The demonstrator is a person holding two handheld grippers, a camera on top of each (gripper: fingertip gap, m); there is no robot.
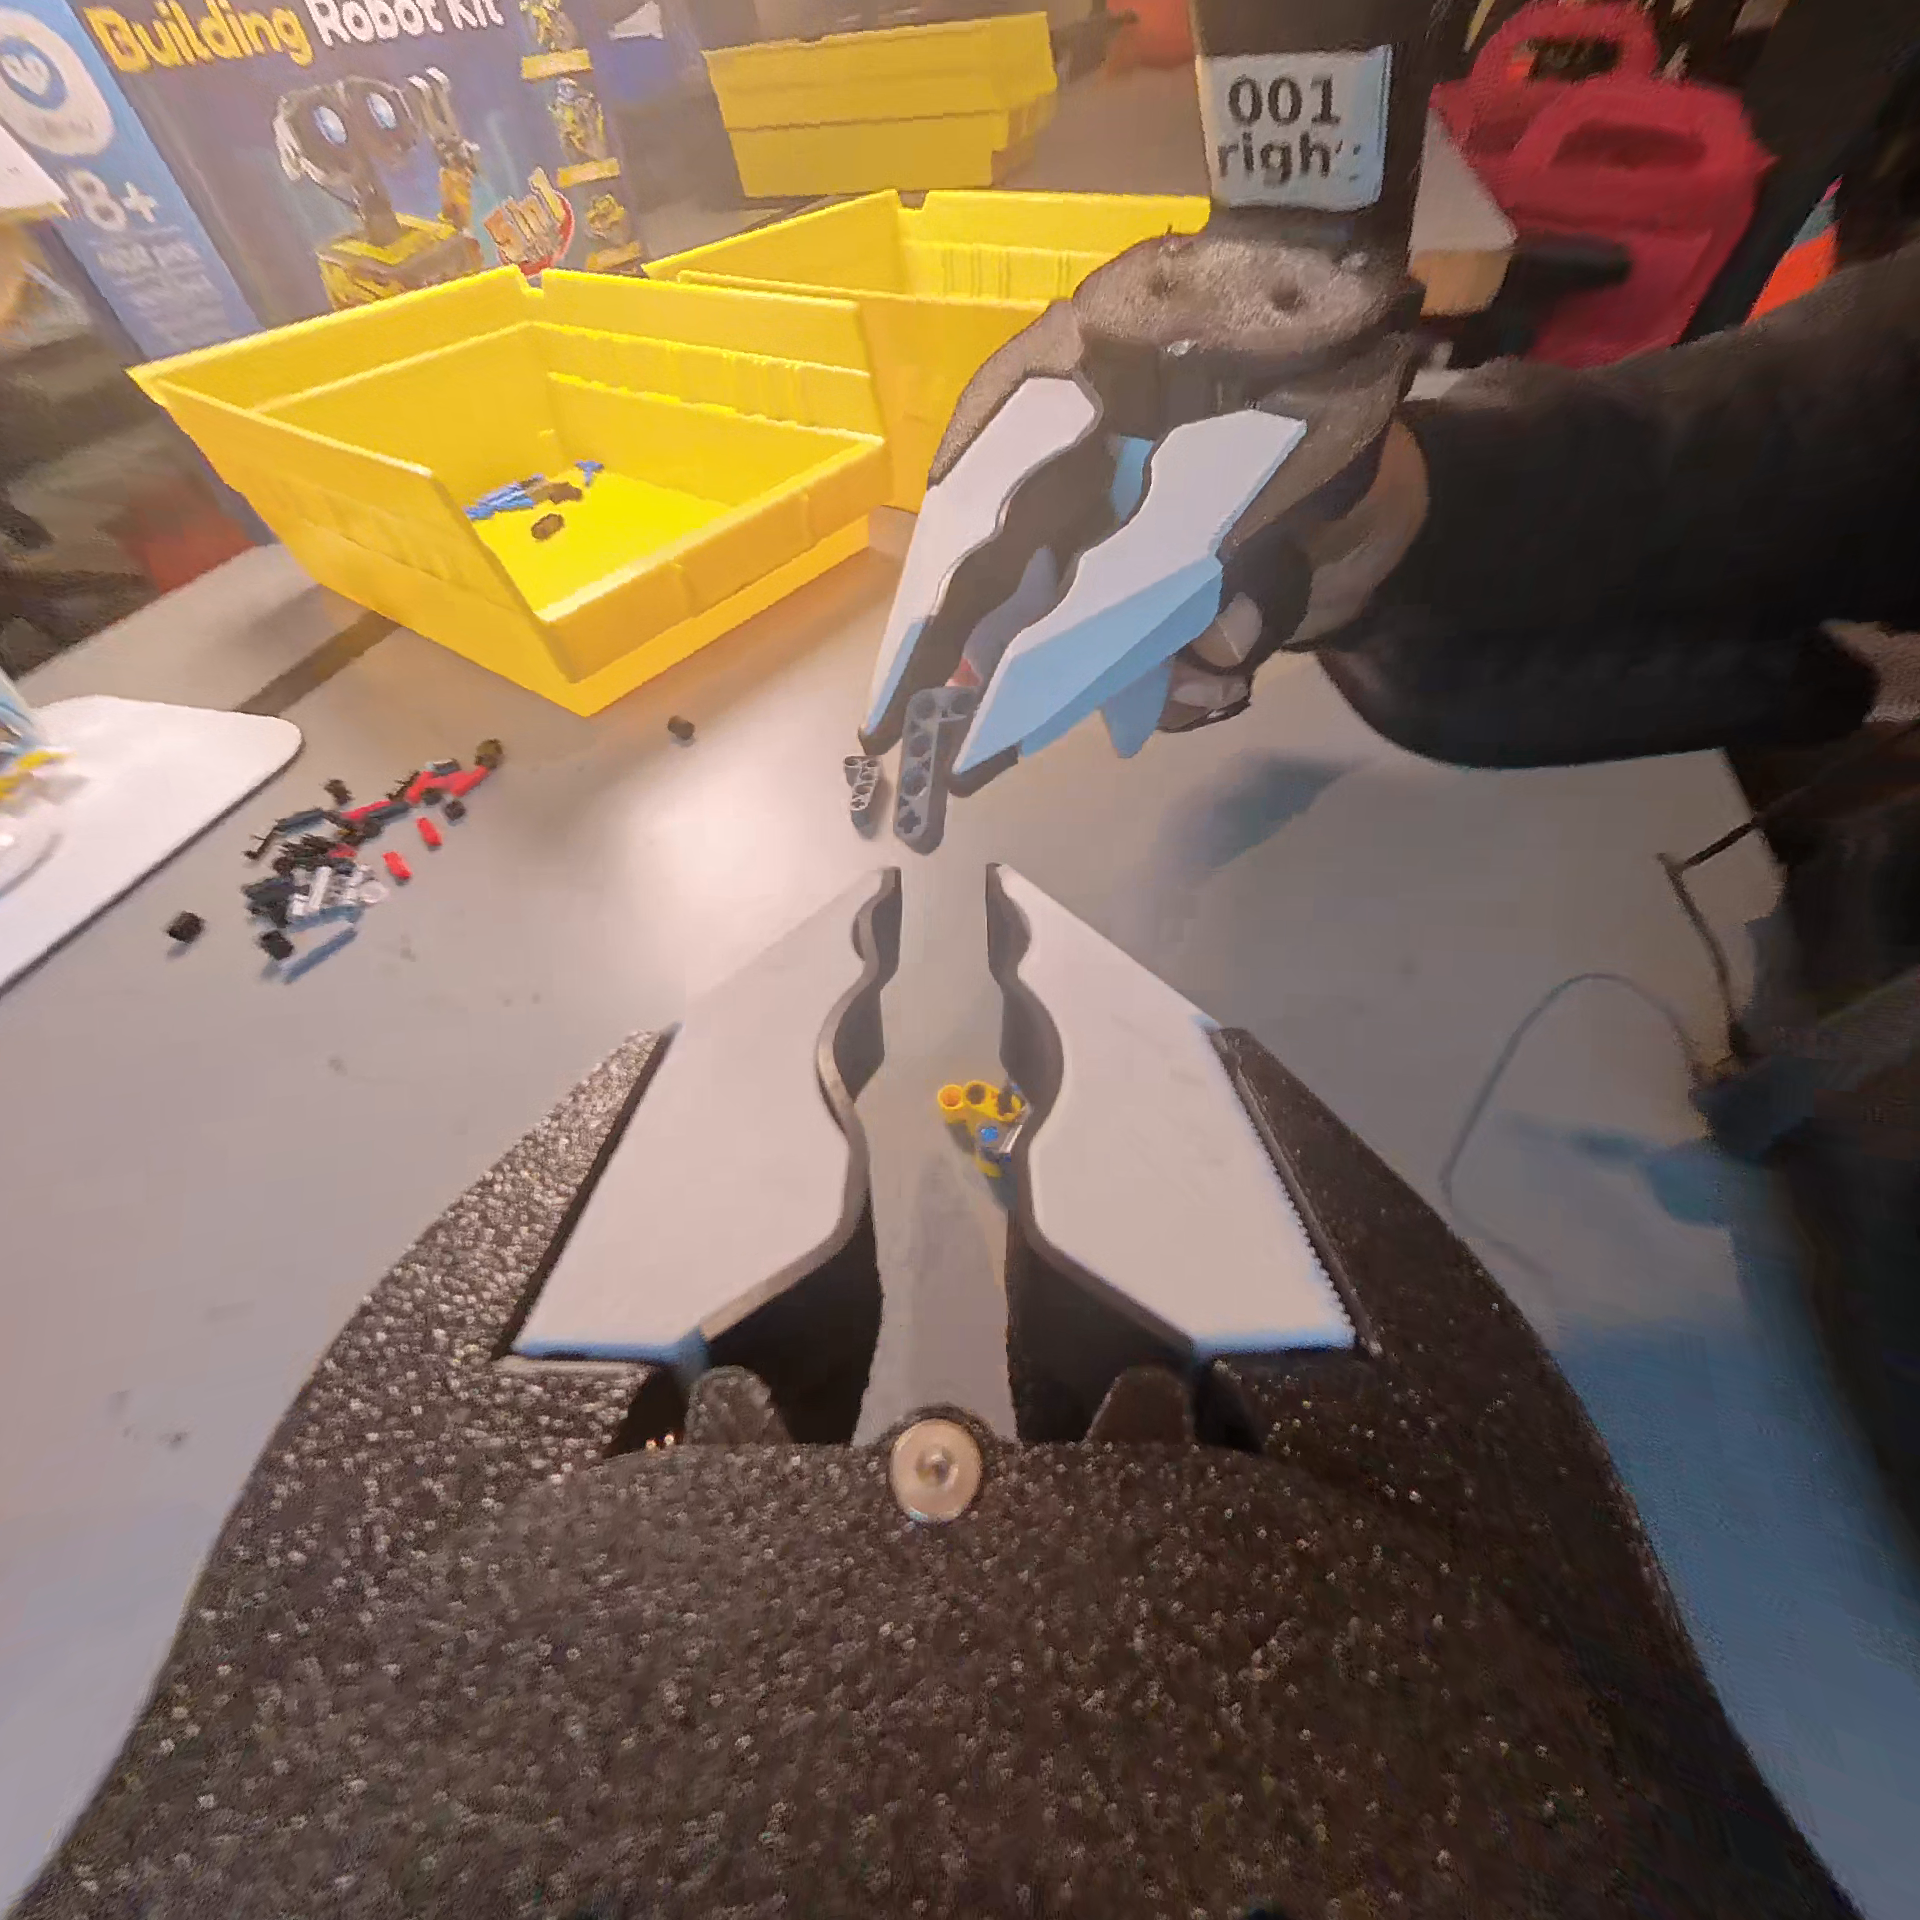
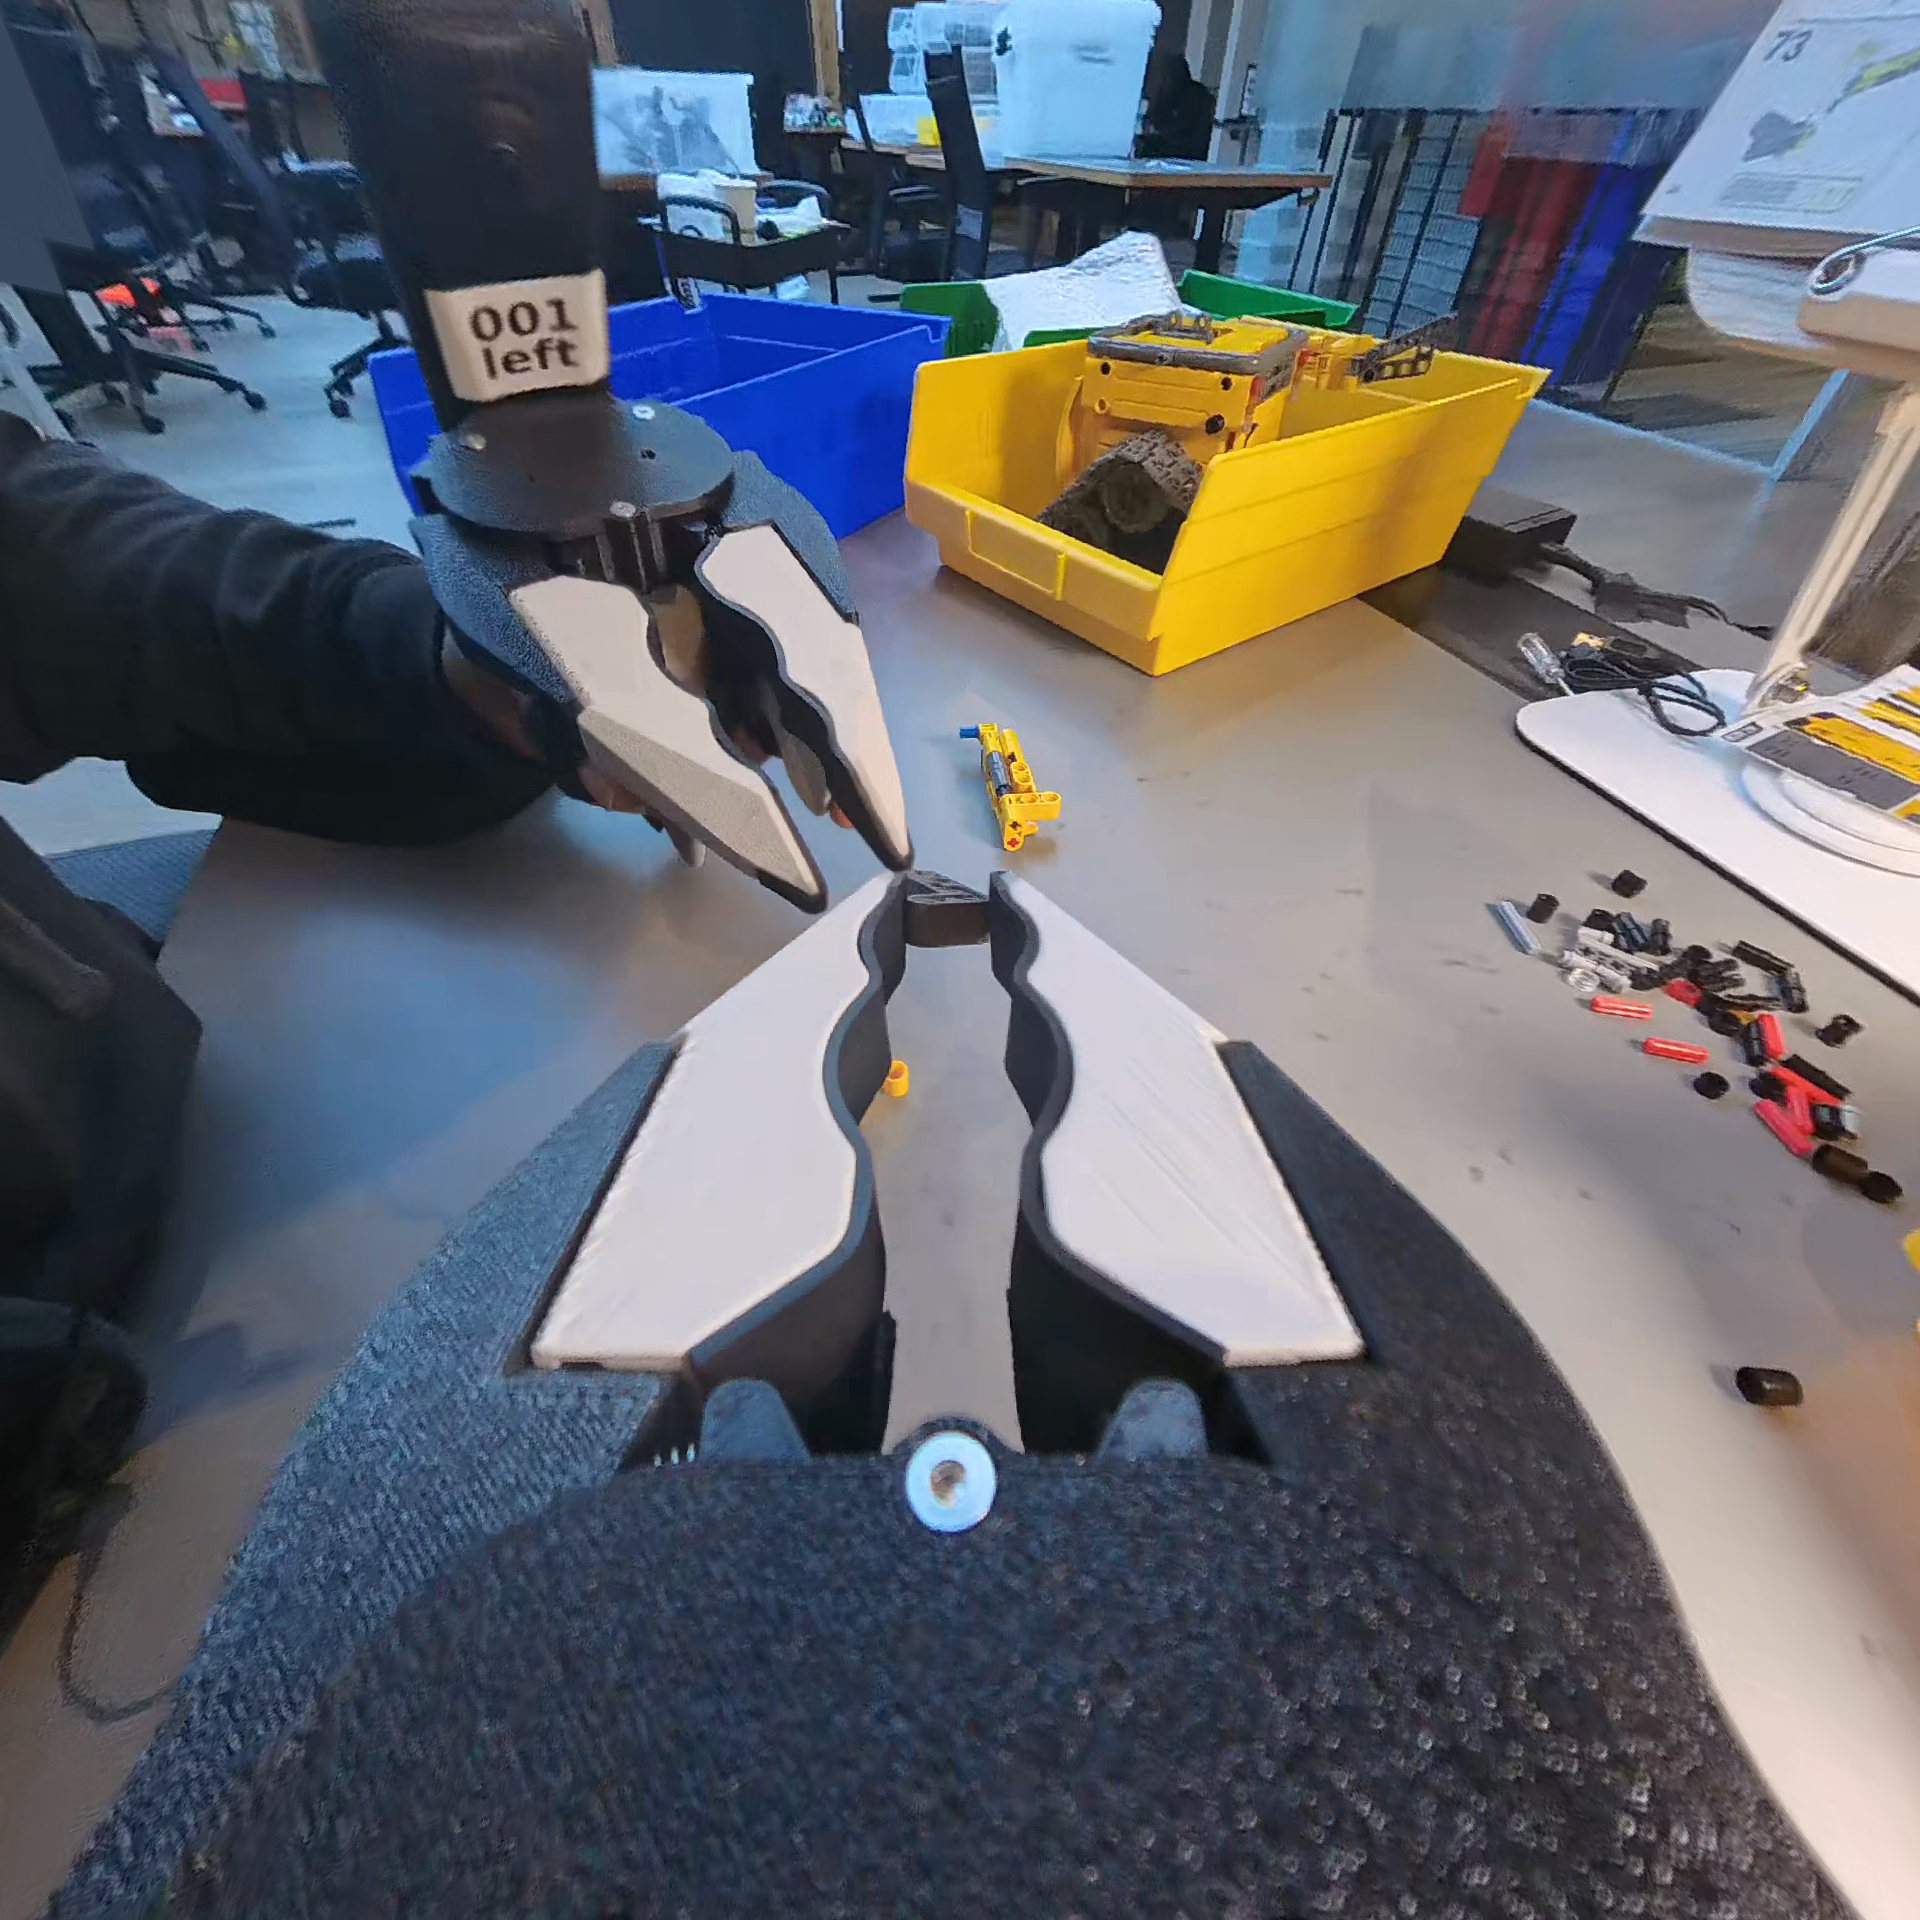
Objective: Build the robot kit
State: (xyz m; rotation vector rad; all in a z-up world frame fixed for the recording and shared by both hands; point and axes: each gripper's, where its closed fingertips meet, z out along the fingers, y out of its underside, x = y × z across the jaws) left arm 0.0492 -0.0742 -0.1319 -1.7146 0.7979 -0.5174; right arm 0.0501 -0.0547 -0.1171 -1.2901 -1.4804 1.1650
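Meanwhile the right gripper (image 2: pixel 943 896), grey-fingered in a black textured body, pinches a dark grey perforated plastic beam (image 2: pixel 943 910) between its tips, its jaws narrowed onto the piece. Seen from the left wrist view, that beam (image 1: pixel 928 769) hangs downward from the right gripper (image 1: pixel 920 753) above the grey tabletop (image 1: pixel 623 1039), with a second short grey holed piece (image 1: pixel 865 792) just beside it; whether that piece is held or lies on the table I cannot tell. The left gripper (image 1: pixel 943 883) holds nothing, its jaws parted by a narrow gap, tips pointing at the beam and near its lower end without touching. In the right wrist view the left gripper (image 2: pixel 857 878) sits just left of the beam, one fingertip almost at it.

Beyond the beam, a small yellow and blue brick assembly (image 2: pixel 1008 779) lies alone on bare table. Farther back stands a yellow plastic bin (image 2: pixel 1216 582) with a yellow tracked toy model (image 2: pixel 1174 416) inside, and a blue plastic bin (image 2: pixel 800 364) to the left of it. To the beam's right, well apart, spreads a loose scatter of black and red small parts (image 2: pixel 1745 1029), near the curved edge of a white flat base (image 2: pixel 1662 779). A small yellow connector (image 2: pixel 896 1077) lies under the right gripper's fingers. Open table surrounds the beam on its right side up to the scatter.
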